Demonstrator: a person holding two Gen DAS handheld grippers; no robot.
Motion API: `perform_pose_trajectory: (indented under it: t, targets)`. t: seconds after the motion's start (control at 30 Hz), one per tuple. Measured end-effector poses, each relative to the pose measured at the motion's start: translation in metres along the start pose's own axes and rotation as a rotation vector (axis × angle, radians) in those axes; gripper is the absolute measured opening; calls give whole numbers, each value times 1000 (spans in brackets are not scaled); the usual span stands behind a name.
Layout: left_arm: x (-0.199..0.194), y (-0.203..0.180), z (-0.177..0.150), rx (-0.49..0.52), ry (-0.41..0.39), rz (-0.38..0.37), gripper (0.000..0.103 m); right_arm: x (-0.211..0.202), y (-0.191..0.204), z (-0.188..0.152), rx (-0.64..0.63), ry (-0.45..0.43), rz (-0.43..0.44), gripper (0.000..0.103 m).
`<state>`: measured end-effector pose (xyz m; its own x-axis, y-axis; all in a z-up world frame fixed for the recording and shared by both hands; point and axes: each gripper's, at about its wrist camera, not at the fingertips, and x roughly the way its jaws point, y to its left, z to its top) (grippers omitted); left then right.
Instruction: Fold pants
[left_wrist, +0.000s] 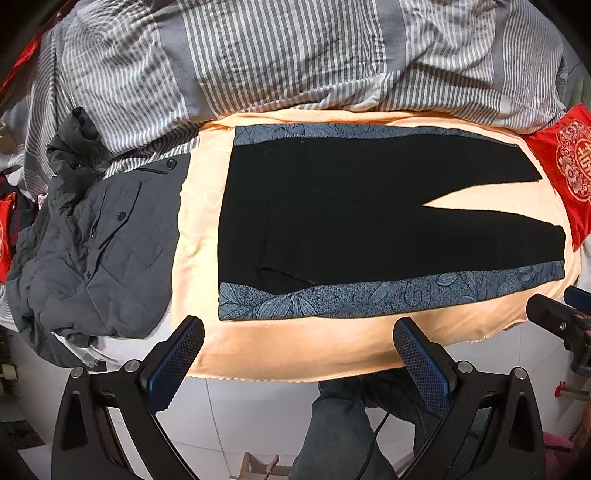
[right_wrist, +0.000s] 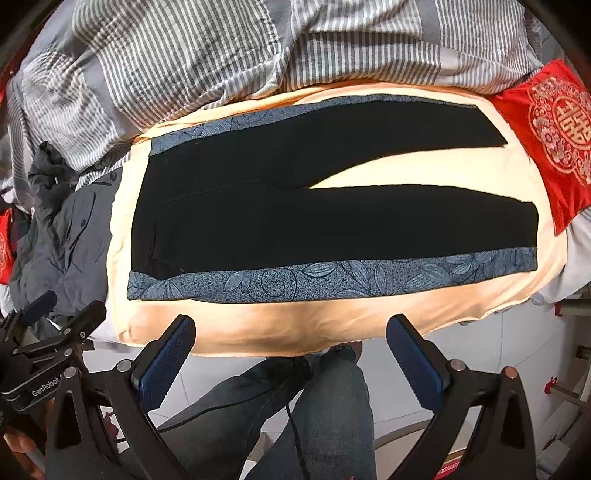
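Black pants (left_wrist: 351, 214) (right_wrist: 295, 221) with blue leaf-patterned side stripes lie flat on a peach sheet (left_wrist: 295, 343) (right_wrist: 258, 325), waistband to the left, both legs stretching right with a gap between them. My left gripper (left_wrist: 299, 332) hovers open above the near edge of the bed, below the near stripe, with nothing between its blue-padded fingers (left_wrist: 173, 365). My right gripper (right_wrist: 291, 328) is open too, just short of the near stripe, empty. The right gripper's body (left_wrist: 561, 325) shows at the right edge of the left wrist view; the left gripper's body (right_wrist: 48, 332) shows at the left of the right wrist view.
A grey-and-white striped duvet (left_wrist: 277, 55) (right_wrist: 221, 48) is bunched at the back. A dark grey jacket (left_wrist: 99, 251) (right_wrist: 74, 236) lies left of the pants. A red embroidered cushion (left_wrist: 569, 166) (right_wrist: 550, 129) sits at the right. A person's jeans-clad legs (right_wrist: 314, 406) and white floor tiles are below.
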<state>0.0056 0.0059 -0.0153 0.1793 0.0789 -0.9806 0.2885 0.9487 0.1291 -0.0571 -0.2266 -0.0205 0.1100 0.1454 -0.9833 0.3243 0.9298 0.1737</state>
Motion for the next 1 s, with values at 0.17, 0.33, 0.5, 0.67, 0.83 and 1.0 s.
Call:
perform_pose_trajectory:
  t: [0.17,0.33,0.5,0.67,0.83,1.0]
  targets:
    - [5,1,-1,10,13,5,103,7,-2,-1,15,19,-3,103]
    - [18,4,2,-4,1,16,103,17,-5,1,23,25,8,103]
    - [42,11,6,-54,22,-28,103,37,-10,5,76,38,122,103]
    - [85,26,2,-155,61,-86,103,81,-26,5,211,75,323,103]
    - [131,30,-12,-271,111,-185,103,136,-43,-6,324,102,503,103]
    - [163,35,-29,-395,136,-313,103,189,-66,-23,450,130,608,83]
